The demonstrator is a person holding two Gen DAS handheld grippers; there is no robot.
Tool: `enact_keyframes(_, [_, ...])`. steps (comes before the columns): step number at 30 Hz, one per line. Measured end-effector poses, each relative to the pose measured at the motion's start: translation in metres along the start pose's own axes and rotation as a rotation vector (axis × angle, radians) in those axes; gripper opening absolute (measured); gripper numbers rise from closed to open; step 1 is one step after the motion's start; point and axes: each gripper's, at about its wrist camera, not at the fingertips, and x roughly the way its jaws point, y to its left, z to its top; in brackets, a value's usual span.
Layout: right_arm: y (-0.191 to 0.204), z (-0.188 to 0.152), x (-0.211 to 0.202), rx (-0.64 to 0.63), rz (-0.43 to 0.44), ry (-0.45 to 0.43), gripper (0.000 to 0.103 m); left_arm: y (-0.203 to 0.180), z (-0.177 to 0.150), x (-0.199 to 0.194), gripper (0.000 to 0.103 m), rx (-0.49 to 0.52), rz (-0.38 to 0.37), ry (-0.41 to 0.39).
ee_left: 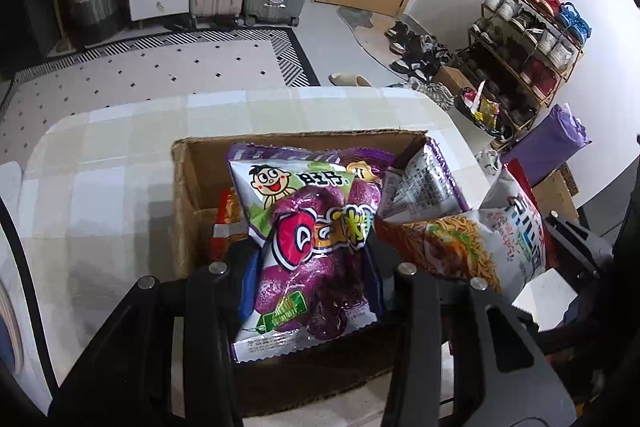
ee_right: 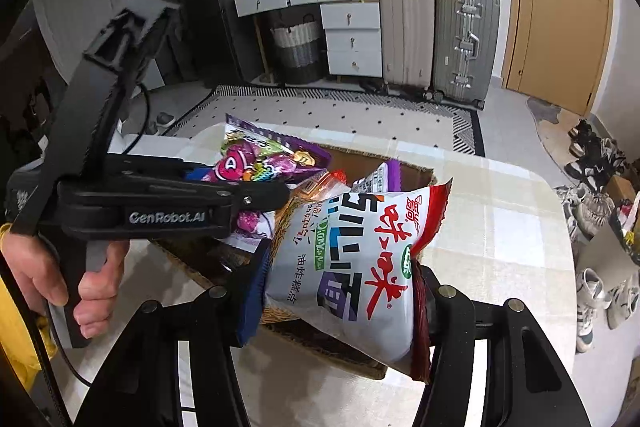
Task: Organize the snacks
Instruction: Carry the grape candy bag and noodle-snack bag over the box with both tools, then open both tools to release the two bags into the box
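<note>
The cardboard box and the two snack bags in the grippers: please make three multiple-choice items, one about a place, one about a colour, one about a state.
1. Where does the cardboard box stand?
A. on the checked tabletop
B. on the rug
C. on the shoe rack

2. Which main colour has the candy bag in the left gripper?
A. yellow
B. purple
C. black

3. How is the noodle snack bag at this moment?
A. lying flat inside the box
B. lying on the floor
C. clamped in the right gripper, above the box

Answers: 1 A, the checked tabletop lies under and around the box. 2 B, purple shapes cover most of its front. 3 C, both fingers press its sides and it hangs over the box rim.
</note>
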Motion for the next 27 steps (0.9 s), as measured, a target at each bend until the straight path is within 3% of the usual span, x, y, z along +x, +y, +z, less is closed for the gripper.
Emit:
enact_keyframes(6, [-0.001,-0.005,-0.001,-0.014,-0.011,-0.005,0.057,-0.019,0.002,0.028,0.039,0.046,-0.026,0.057])
enact_keyframes(11, [0.000,-0.004,0.002,0.002,-0.008,0.001,0.058,-0.015,0.001,0.044,0.039,0.028,-0.051,0.075])
enact_keyframes(13, [-0.001,-0.003,0.004,0.000,-0.003,0.007,0.058,-0.016,-0.003,0.046,0.040,0.067,-0.049,0.087])
enact_keyframes(15, [-0.001,-0.004,0.005,-0.010,0.014,-0.001,0.058,-0.021,-0.006,0.046,0.040,0.110,-0.026,0.092])
enact_keyframes(22, [-0.006,-0.006,0.005,-0.059,0.020,-0.005,0.058,-0.022,-0.012,0.039,0.041,0.106,-0.032,0.083])
enact_keyframes(24, [-0.006,-0.007,0.004,-0.076,0.034,-0.011,0.058,-0.027,-0.012,0.032,0.043,0.134,0.022,0.055])
enact_keyframes(27, [-0.009,-0.012,0.002,-0.090,0.054,-0.020,0.058,-0.033,-0.016,0.018,0.050,0.185,0.033,0.042])
